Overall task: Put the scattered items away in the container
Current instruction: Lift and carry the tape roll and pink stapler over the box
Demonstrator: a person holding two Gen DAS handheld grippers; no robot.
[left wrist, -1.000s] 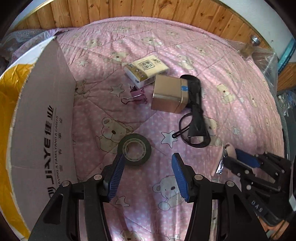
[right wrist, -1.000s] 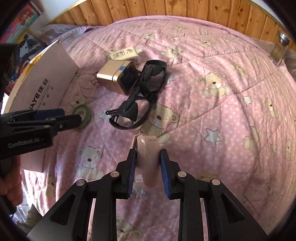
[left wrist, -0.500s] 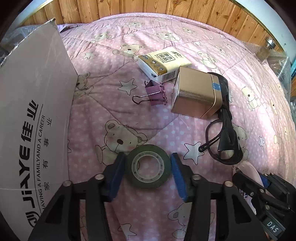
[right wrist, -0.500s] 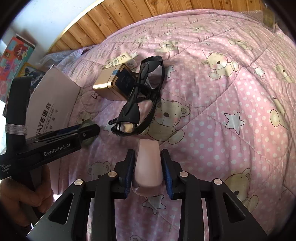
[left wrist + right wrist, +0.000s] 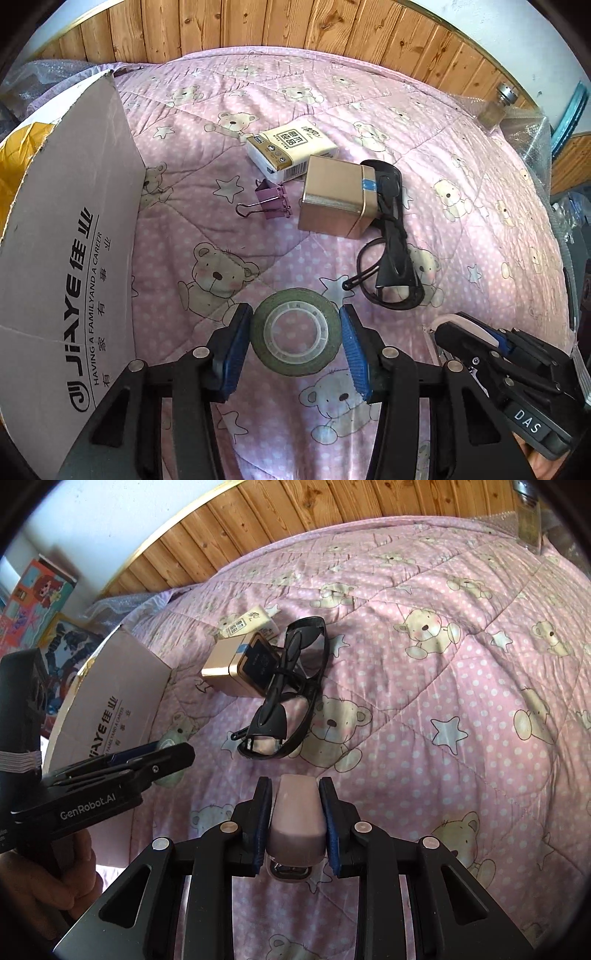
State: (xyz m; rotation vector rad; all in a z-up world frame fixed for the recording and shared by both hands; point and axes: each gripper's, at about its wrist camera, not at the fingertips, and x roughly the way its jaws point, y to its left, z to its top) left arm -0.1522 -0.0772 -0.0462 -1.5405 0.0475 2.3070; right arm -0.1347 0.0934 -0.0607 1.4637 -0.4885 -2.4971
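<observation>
Fingers (image 5: 236, 347) clamping tape roll (image 5: 295, 332); right gripper (image 5: 295, 827) pinching pink stapler (image 5: 297, 819).
Left on quilt (image 5: 461, 155): glasses (image 5: 391, 236), tin (image 5: 332, 195), clip (image 5: 271, 203), tissues (image 5: 291, 151); nothing visibly boxed (image 5: 70, 229).

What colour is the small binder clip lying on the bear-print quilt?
Purple, with dark wire handles: the small metal binder clip shows best in the left wrist view.

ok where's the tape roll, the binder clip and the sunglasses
tape roll (image 5: 295, 326), left wrist view, on the dark green outer band at its upper edge
binder clip (image 5: 272, 202), left wrist view, on the purple body
sunglasses (image 5: 271, 720), right wrist view, on the wide dark temple arm near the hinge
</observation>
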